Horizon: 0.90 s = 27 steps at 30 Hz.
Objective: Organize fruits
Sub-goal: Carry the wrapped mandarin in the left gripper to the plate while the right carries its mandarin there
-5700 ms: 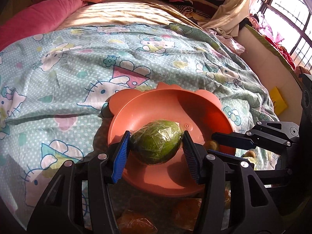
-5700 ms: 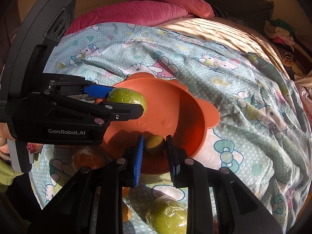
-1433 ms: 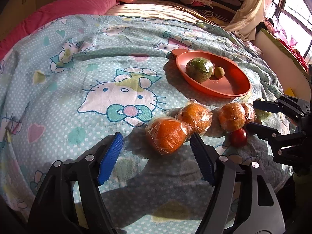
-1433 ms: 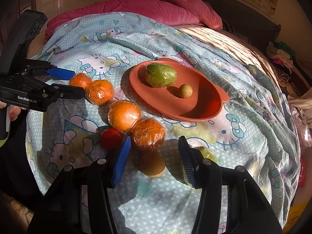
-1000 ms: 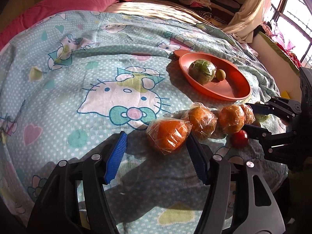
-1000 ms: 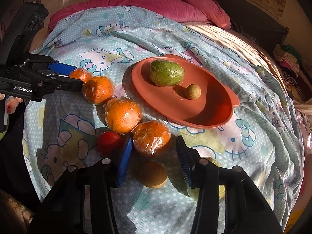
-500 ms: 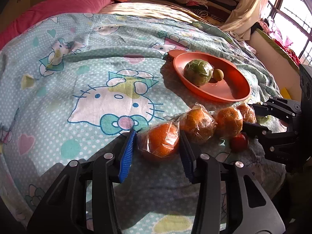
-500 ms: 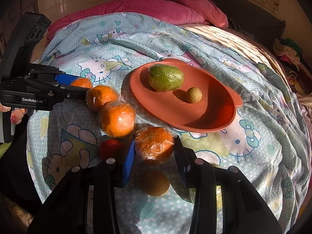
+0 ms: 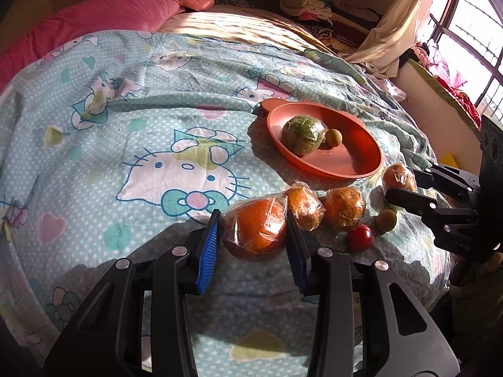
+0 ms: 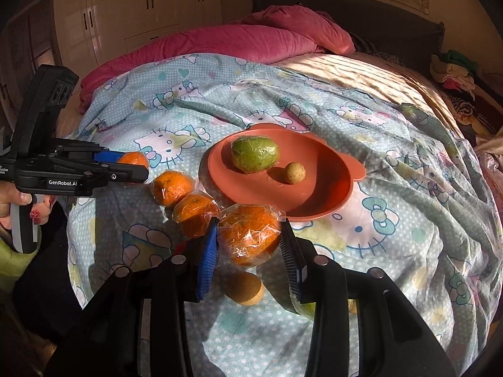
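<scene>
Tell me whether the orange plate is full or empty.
Neither: the orange plate holds just two fruits, a wrapped green fruit and a small round brown one. Most of its surface is bare.

The bed's got a cartoon-cat quilt (image 10: 393, 163) spread over it, pink duvet (image 10: 220, 44) bunched at the far end. Sitting right on the quilt: an orange plate (image 10: 314, 201), two wrapped oranges (image 10: 171, 187) left of it, a brown fruit (image 10: 245, 287) nearer.
</scene>
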Tool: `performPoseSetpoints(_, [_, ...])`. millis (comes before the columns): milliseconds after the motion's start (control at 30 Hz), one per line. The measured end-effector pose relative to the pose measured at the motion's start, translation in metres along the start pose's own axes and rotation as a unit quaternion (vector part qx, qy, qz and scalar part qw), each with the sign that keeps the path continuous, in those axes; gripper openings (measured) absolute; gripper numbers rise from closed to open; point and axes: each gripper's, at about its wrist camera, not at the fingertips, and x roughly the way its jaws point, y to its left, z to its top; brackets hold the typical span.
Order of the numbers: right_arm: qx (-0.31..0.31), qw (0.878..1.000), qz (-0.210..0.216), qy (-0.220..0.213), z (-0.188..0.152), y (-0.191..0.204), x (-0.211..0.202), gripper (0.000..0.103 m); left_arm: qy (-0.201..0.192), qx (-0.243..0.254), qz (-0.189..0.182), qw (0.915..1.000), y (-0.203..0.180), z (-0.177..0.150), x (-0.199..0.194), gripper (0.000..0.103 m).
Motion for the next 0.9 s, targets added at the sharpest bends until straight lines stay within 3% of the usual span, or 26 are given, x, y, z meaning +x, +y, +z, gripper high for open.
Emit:
performPoseSetpoints(367, [0.019,0.999,-0.011,-0.027,0.009,-0.018,-0.017,0.037,-0.024,0.026,-0.013,0.9993,-0.03,0.033,-0.006,0.031])
performPoseSetpoints(900, [0.021,0.998,-0.031,-0.041,0.031,-0.052,-0.022,0.037,-0.007,0.054,-0.039,0.9978,-0.064,0.06,0.028,0.031])
